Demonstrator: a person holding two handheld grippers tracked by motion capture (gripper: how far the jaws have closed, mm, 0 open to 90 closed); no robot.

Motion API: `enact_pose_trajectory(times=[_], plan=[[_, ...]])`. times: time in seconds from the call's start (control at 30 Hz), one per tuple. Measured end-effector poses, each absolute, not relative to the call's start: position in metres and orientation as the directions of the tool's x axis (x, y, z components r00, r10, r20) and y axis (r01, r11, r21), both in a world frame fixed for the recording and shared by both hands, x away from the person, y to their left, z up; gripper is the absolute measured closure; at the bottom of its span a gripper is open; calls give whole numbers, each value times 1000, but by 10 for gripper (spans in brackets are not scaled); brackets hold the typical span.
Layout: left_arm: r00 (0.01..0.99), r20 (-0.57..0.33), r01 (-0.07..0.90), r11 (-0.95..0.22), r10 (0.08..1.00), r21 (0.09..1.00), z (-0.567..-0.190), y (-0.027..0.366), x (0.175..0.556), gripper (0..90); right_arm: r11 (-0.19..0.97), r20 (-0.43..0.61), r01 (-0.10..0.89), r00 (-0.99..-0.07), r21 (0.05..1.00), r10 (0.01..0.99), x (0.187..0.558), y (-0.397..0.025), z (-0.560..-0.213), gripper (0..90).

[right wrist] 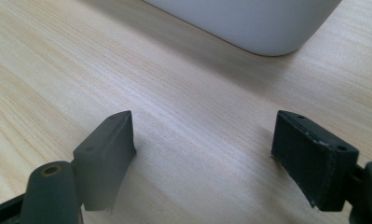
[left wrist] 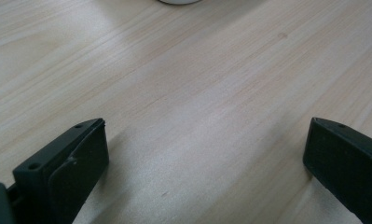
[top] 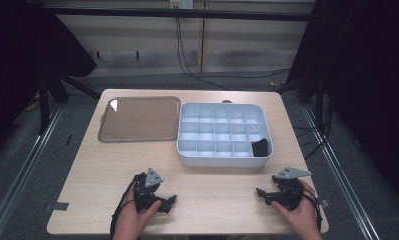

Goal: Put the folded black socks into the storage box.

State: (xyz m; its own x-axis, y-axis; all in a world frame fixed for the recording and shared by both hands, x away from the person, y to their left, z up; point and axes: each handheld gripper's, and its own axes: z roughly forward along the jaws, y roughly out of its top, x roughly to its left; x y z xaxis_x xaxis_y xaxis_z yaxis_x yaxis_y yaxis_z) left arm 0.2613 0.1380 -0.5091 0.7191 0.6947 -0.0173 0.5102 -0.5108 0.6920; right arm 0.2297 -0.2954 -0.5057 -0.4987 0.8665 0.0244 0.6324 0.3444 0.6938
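Left gripper rests low at the near left of the table, jaws spread wide with nothing between them but bare wood; looks like a parked, ready pose, aimed inward toward the middle; far left lies a flat brown lid, just beside the box and apart from it, so I'd guess it was set aside to keep the compartments reachable; right of it the white divided box sits open at the table's far middle, its near wall facing both grippers; all cells look empty except the near-right corner one, which holds a small black object, too small to identify; that corner is the closest cell to the right gripper, so that hand is likely the one to serve it; right gripper near right, jaws also released and empty, box corner just ahead of them in the right gripper view.
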Motion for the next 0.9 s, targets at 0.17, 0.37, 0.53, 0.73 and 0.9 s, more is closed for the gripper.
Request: enact_pose_trajectory(times=[0.17,0.37,0.53,0.73,0.9], plan=[[719,-18,510,-511,695,692,-509,138,261,0,341,22,619,-502,708,865,229,-296,-507,207],[720,-17,510,-511,694,692,-509,138,261,0,331,23,604,-502,725,864,227,-298,-510,206],[719,-17,510,-511,694,692,-509,138,261,0,331,24,600,-505,728,863,226,-298,-510,207],[720,-18,510,-510,694,693,-509,138,261,0,331,25,600,-505,729,863,226,-298,-510,207],[720,-18,509,-511,694,693,-509,138,261,0,330,24,601,-504,728,863,226,-298,-510,206]])
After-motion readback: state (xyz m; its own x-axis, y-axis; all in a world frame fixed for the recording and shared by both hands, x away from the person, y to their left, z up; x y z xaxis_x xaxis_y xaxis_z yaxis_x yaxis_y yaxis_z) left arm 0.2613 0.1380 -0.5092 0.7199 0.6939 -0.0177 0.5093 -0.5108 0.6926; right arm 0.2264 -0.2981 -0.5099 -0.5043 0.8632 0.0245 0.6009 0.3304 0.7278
